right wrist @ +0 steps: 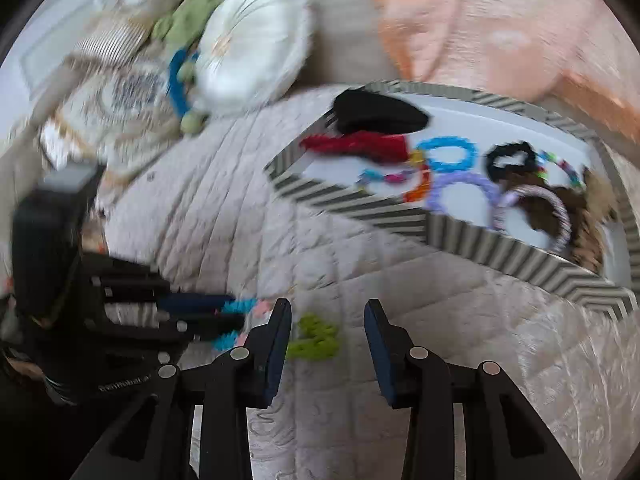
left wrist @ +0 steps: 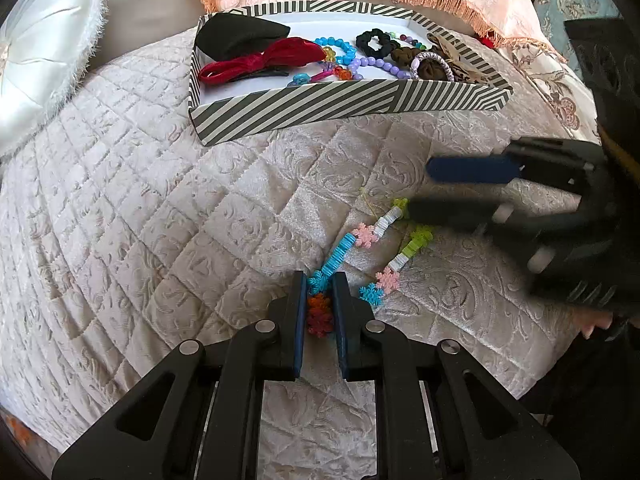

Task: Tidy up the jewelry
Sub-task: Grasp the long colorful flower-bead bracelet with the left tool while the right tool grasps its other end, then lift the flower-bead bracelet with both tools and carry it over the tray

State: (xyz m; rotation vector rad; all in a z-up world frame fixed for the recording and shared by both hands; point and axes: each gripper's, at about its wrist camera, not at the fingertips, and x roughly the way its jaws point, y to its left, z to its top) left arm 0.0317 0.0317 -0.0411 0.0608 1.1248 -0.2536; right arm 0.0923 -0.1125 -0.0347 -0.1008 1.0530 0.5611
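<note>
Striped tray (left wrist: 344,100) unlabelled, left tongs (left wrist: 320,292) clamping snowflake necklace (left wrist: 340,252)

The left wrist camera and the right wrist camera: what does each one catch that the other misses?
Only the left wrist view shows the red and orange flowers of the necklace clamped in the left gripper.

Only the right wrist view shows a green plush toy beside the white cushion, and the right gripper with jaws apart over the necklace's green end.

Both show the striped box of bracelets and scrunchies on the quilted bedspread.
</note>
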